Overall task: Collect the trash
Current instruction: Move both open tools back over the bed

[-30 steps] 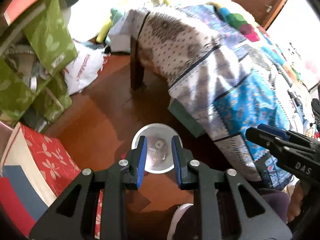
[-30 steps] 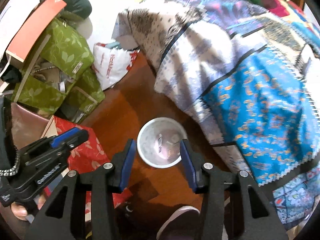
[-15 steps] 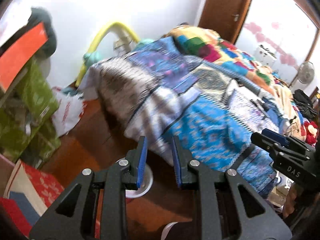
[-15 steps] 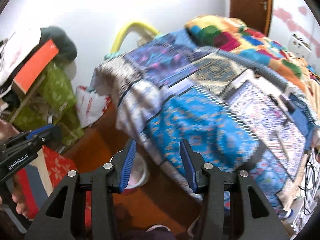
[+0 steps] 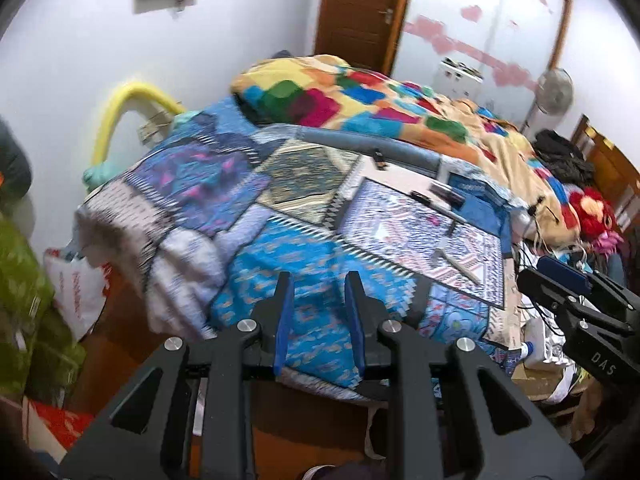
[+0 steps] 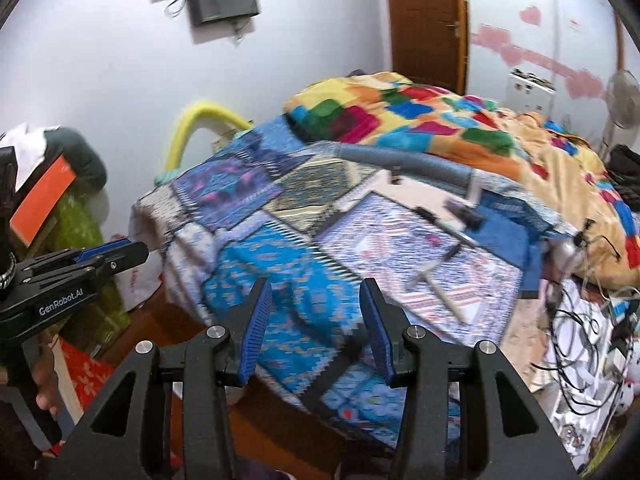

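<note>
— Both grippers hang over the near edge of the bed. Left gripper (image 5: pixel 318 312): blue pads apart, a narrow gap, only the blue patchwork bedspread (image 5: pixel 304 272) showing through it. Nothing gripped.

— And the right gripper (image 6: pixel 316 320)?

— Released too, with a wider gap; again just bedspread behind the pads. In the left wrist view it juts in from the right edge; in the right wrist view the left one juts in from the left edge, with part of a hand (image 6: pixel 44 376) under it.

— Where is the trash?

— I cannot pick out any piece for certain. Small loose things lie on the spread: a pale stick-like item (image 6: pixel 440 292) and some dark bits near a grey foam tube (image 6: pixel 404 162). Blur hides what they are. Tangled cables (image 6: pixel 576 344) and papers lie at the right side of the bed.

— Anything else?

— A multicoloured quilt (image 5: pixel 360 100) further back, a wooden door (image 5: pixel 360 8), a standing fan (image 5: pixel 554 90), a yellow foam tube (image 5: pixel 120 108) by the wall, green bags (image 5: pixel 24 292) on the left.
</note>
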### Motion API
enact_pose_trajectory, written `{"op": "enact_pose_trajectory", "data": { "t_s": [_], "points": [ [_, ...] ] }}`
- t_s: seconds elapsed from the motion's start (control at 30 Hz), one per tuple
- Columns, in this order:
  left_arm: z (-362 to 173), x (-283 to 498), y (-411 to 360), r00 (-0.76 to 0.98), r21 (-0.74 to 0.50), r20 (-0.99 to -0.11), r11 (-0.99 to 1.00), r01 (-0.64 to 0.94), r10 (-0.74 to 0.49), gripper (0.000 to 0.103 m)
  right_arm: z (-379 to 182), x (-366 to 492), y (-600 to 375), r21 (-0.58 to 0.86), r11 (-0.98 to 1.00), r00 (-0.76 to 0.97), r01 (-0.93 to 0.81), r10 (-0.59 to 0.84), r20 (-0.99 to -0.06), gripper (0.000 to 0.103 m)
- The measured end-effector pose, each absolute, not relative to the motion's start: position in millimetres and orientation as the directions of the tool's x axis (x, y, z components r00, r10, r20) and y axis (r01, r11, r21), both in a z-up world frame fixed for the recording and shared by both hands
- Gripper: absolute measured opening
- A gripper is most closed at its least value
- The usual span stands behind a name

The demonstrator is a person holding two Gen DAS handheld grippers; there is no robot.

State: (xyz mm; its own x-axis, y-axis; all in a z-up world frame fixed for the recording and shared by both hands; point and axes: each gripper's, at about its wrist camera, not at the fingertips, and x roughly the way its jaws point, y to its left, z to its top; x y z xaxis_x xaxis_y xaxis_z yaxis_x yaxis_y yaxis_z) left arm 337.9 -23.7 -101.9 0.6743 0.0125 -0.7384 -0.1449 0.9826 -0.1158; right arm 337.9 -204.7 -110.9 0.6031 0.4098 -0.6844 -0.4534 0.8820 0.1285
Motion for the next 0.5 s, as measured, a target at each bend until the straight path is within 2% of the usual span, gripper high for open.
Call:
{"op": "enact_pose_trajectory", "data": {
  "t_s": [0.5],
  "points": [
    [-152.3,436.0,-110.8,0.601,-0.133,-0.790,0.991,0.020,-0.118,0.027,-176.3,407.5,-319.7,0.213,0.954,0.544,-0.211,0.296,-0.785,0.042]
  ]
}}
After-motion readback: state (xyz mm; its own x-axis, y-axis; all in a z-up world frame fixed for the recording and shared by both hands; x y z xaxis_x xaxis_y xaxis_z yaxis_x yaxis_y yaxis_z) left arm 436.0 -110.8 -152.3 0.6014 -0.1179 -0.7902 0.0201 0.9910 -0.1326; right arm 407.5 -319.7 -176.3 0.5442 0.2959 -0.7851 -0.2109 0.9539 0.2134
